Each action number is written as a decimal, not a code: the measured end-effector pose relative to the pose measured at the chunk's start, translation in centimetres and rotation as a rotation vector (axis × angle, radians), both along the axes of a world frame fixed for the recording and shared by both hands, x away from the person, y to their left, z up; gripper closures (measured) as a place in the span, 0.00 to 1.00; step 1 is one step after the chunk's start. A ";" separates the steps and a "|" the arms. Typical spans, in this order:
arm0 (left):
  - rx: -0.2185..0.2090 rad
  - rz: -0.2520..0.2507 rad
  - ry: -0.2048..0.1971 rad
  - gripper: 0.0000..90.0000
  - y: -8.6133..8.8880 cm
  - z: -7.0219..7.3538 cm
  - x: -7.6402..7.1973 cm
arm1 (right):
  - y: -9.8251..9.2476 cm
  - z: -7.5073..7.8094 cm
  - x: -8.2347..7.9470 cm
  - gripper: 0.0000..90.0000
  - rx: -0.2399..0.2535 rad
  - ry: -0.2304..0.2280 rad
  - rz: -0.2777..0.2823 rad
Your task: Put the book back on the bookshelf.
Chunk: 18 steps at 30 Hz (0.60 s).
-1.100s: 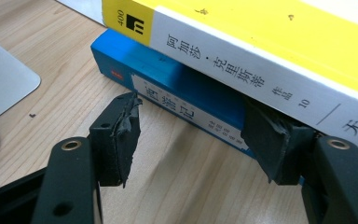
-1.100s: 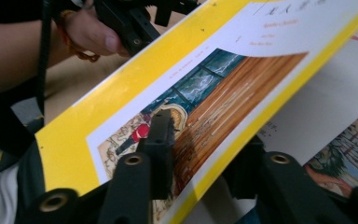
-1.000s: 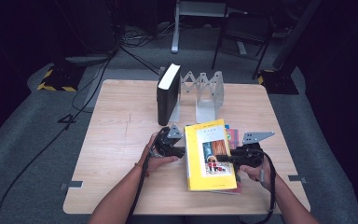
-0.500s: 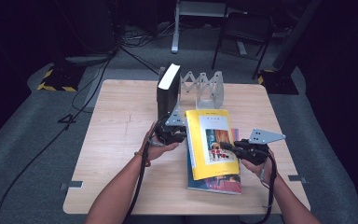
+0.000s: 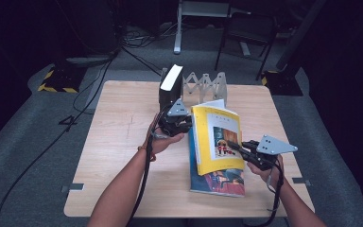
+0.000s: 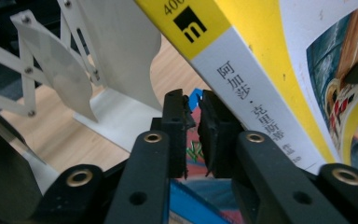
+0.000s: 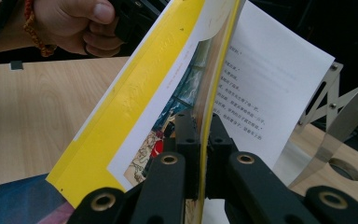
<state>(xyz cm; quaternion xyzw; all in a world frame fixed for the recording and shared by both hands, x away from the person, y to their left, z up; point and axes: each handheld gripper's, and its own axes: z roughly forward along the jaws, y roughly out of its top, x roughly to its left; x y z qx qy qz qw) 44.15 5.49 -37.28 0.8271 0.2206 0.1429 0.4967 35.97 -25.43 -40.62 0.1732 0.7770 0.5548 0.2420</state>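
High view: yellow book (image 5: pixel 217 139) lifted and tilted over the wooden table (image 5: pixel 118 142), above a blue-covered book (image 5: pixel 217 182) lying flat beneath it. Left gripper (image 5: pixel 182 124) at the yellow book's spine edge, right gripper (image 5: pixel 236 147) reaching onto the cover from the fore edge. Black book (image 5: pixel 169 90) upright at the table's far side, just beside a white folding book rack (image 5: pixel 205 85).

Left gripper view: black jaws drawn nearly together, having just been closing, one pad against the white-and-yellow spine (image 6: pixel 256 93) printed with Chinese characters; exactly how much of the book sits between the pads, cannot tell. Rack plates (image 6: pixel 98 60) behind, blue cover (image 6: pixel 200 205) below.

Right gripper view: jaws pinched tight on the front cover (image 7: pixel 168 93), the thin yellow edge running straight up between the two pads. Printed pages (image 7: pixel 270 88) fanned open to one side, cover picture on the other. Hand (image 7: pixel 79 23) with a beaded bracelet gripping the other tool at the top.
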 end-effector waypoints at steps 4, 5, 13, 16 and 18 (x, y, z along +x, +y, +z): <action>-0.011 -0.012 -0.032 0.90 -0.5 1.5 0.1 | -0.2 0.2 0.1 0.97 0.002 -0.030 -0.013; -0.020 -0.013 -0.038 0.90 -0.6 1.8 0.2 | -0.2 0.3 0.2 0.97 -0.001 -0.050 -0.022; -0.031 -0.029 -0.068 0.85 -0.5 1.2 -1.0 | -1.0 -0.5 -0.7 0.97 -0.002 -0.045 -0.009; -0.076 -0.052 -0.087 0.84 -0.5 1.4 -2.0 | -1.1 -0.8 -1.6 0.97 0.004 -0.043 -0.002; -0.096 -0.072 -0.080 0.82 -0.6 1.4 -2.4 | -1.2 -1.0 -1.8 0.97 -0.006 -0.045 -0.005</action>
